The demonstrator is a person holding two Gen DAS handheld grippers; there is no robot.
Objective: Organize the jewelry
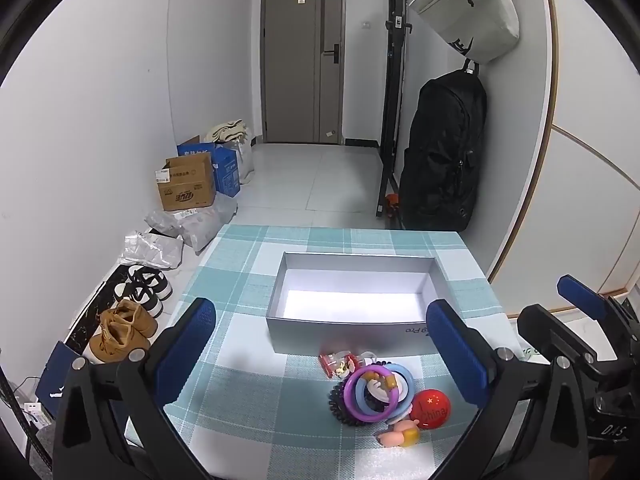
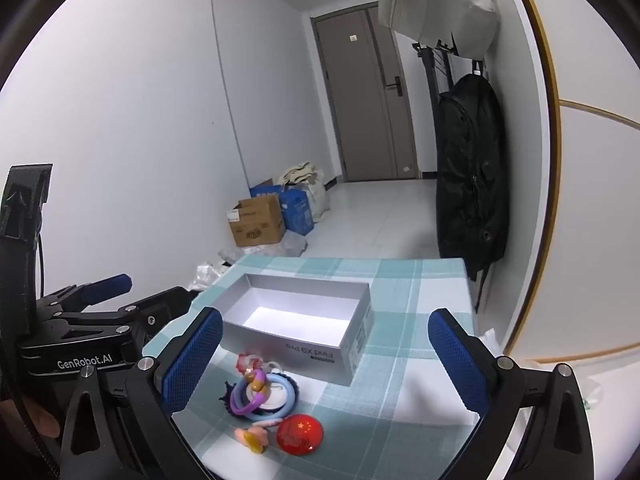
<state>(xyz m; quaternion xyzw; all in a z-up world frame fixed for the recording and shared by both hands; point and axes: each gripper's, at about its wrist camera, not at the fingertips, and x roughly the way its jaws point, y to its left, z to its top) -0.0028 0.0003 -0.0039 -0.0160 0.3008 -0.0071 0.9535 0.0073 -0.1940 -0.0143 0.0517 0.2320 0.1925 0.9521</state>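
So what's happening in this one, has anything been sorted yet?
Not yet. A person holds two grippers over a checked tablecloth, both open and holding nothing. The left gripper and right gripper hover near a small pile: a purple ring tangled with a blue ring, a red badge and other small trinkets. Just behind the pile, the open grey box looks empty.

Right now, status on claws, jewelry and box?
Left claw open, empty. Right claw open, empty. Jewelry pile on the tablecloth, in front of the empty box. Nothing blocking.
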